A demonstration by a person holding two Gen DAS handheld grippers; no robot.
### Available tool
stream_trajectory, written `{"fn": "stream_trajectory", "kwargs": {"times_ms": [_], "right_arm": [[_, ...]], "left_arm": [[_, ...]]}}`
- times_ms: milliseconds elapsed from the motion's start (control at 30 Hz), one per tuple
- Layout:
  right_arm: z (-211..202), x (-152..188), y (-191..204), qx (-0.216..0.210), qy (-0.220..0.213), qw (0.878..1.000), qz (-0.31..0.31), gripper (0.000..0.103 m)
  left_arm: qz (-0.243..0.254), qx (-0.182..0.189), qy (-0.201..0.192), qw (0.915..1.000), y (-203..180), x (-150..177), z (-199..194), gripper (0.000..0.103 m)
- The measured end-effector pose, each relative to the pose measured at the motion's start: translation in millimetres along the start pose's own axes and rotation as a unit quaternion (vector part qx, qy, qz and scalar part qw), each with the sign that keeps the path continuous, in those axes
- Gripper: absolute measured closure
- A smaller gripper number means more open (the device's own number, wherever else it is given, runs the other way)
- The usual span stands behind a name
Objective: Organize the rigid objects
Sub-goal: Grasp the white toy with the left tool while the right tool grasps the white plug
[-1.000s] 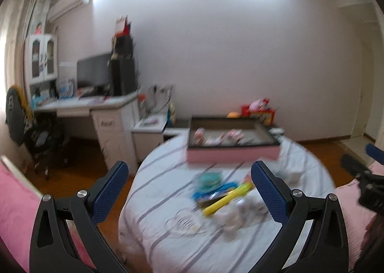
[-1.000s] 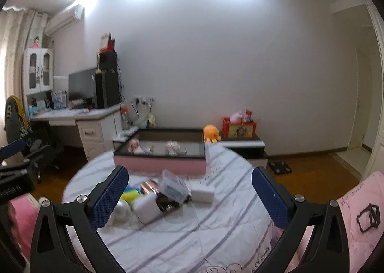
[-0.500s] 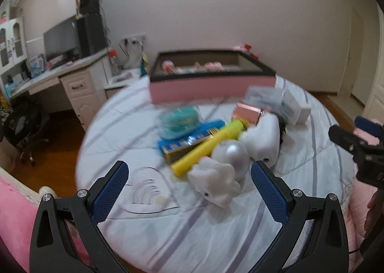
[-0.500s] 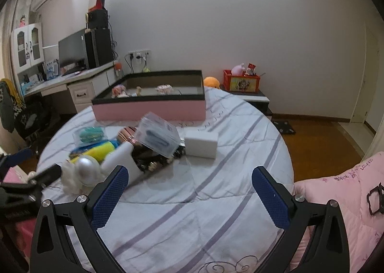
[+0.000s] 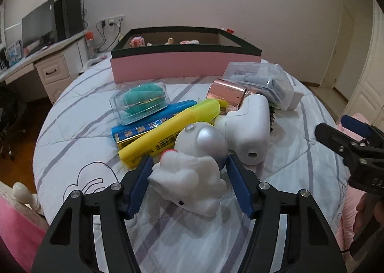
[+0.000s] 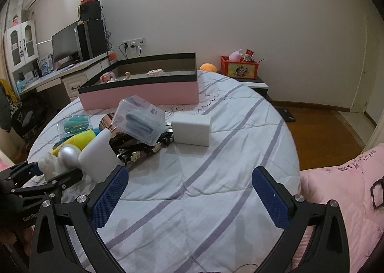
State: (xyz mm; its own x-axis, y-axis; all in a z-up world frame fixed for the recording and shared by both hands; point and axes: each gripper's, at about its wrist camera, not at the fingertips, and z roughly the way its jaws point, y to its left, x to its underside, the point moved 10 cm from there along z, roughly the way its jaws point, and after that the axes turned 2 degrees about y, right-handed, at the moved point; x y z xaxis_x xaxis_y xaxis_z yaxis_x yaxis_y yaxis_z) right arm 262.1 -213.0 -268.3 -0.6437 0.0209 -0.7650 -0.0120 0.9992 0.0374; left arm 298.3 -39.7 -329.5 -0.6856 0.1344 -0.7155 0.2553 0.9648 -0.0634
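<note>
A pile of rigid items lies on the striped round bed. My left gripper is low over it, and its jaws are closing around a white cloud-shaped toy topped by a silver ball. The toy sits between the blue pads with slim gaps on both sides. Behind it lie a yellow tube, a blue box, a teal item in a clear case and a white device. My right gripper hangs open over bare bedding, holding nothing. A pink box with a black rim stands at the back.
A clear case with a grey item, a white block and a dark flowered piece lie in the pile. Left of the bed is a desk. A pink quilt lies at the right, and the wooden floor lies beyond.
Both grippers came down and closer to the pile. The left jaws went from wide apart to narrow around the white toy. The right jaws stayed wide.
</note>
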Motion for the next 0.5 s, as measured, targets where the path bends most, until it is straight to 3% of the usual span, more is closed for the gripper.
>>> {"fn": "stream_trajectory", "kwargs": {"times_ms": [200,233,500], "right_arm": [[6,1,18,-0.013,0.007,1.0,-0.009,0.0],[7,0,23,-0.016,0.007,1.0,-0.011,0.0],[22,-2,79,-0.042,0.018,0.997,-0.06,0.0]], "left_arm": [[-0.004,-0.008,-0.023,0.9997,13,-2,-28,0.041],[-0.006,-0.009,-0.027,0.9996,16,-2,-33,0.059],[-0.031,0.003,-0.039,0.9988,36,6,-39,0.058]]}}
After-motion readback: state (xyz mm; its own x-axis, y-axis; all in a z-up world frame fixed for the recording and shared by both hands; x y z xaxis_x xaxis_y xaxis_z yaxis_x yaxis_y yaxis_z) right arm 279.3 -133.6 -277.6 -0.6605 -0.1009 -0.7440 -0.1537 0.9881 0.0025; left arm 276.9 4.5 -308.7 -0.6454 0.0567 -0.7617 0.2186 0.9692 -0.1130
